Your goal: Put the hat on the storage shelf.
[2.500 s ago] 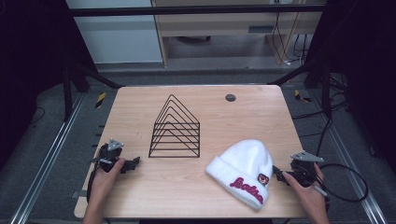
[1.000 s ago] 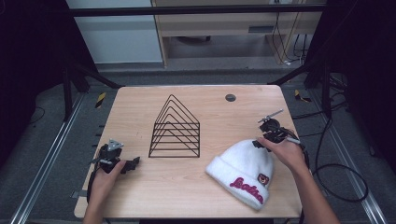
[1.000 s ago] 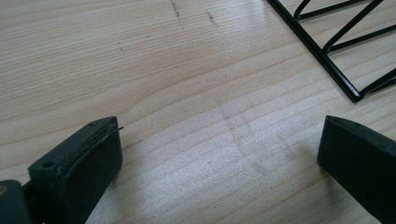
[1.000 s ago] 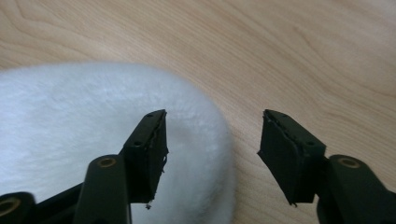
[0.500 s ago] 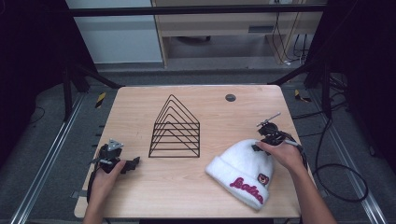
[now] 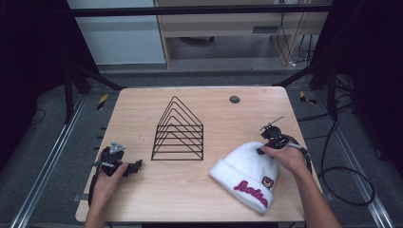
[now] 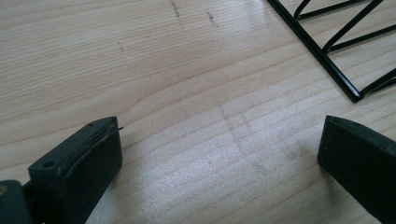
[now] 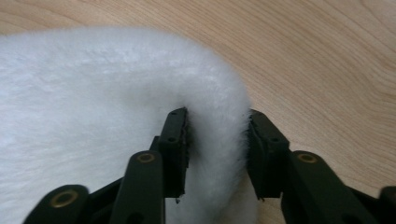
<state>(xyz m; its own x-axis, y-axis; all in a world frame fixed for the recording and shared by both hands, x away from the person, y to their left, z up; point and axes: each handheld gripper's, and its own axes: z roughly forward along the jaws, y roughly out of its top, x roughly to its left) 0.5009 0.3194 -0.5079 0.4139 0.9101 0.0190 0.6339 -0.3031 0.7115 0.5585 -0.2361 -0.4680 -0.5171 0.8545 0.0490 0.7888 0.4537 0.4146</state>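
A white fuzzy beanie [image 6: 247, 171] lies flat on the table [image 6: 142, 109], near the wire rack [image 6: 178, 130] and off to its right front. Its folded cuff faces away from the rack, carrying red script lettering and 1 small dark patch. The crown points back toward the rack's far side, where a fold of its edge [image 8: 219, 121] is pinched in the right claw [image 8: 217, 140].

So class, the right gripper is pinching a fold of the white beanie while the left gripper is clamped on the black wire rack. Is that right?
Not quite. The right gripper does pinch a fold of the white beanie, but the left gripper isn't clamped on the black wire rack. The left gripper view shows its jaws wide apart over bare table, with the rack's corner beyond them, untouched.
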